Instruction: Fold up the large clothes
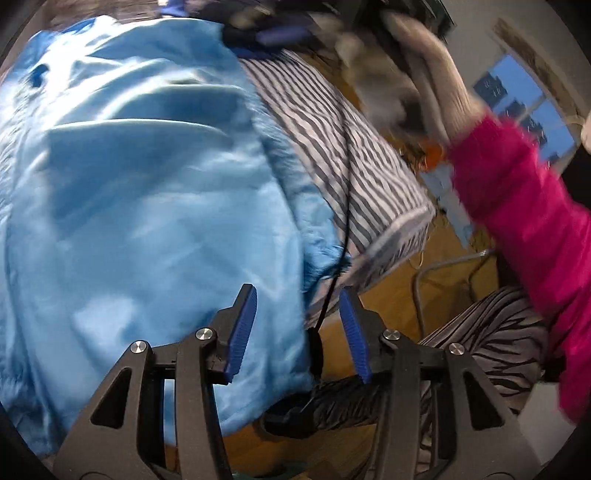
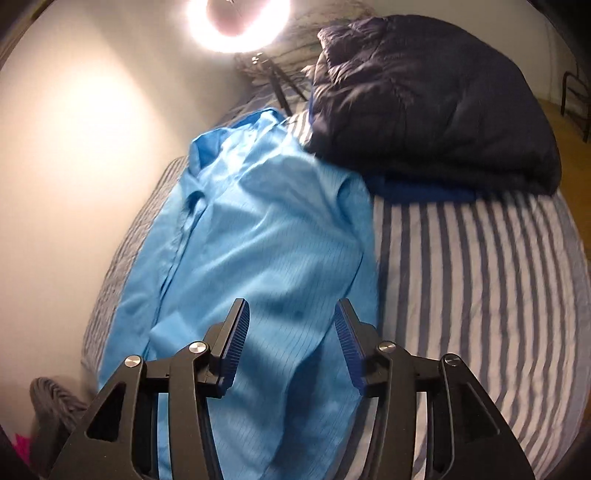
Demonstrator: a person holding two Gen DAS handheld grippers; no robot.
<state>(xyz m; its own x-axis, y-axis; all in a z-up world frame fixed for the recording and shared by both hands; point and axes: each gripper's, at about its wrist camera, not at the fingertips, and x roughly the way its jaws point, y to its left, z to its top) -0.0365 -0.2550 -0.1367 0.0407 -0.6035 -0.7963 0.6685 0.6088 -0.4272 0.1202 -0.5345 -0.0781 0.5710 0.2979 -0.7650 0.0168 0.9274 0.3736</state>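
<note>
A large light-blue garment (image 1: 147,192) lies spread over a striped bed; in the right wrist view the same blue garment (image 2: 251,236) runs lengthwise with its collar at the far end. My left gripper (image 1: 299,295) hovers above the garment's right edge, jaws apart, nothing between the blue pads (image 1: 242,332). My right gripper (image 2: 291,310) hangs over the garment's near part, jaws apart and empty. No cloth is pinched in either one.
A dark quilted jacket (image 2: 432,103) is piled on the striped sheet (image 2: 480,280) at the far right. A ring lamp (image 2: 236,22) glows by the wall. A pink sleeve (image 1: 524,214) and a gloved hand reach in at right; wooden floor (image 1: 391,295) and a thin black cable (image 1: 345,206) show.
</note>
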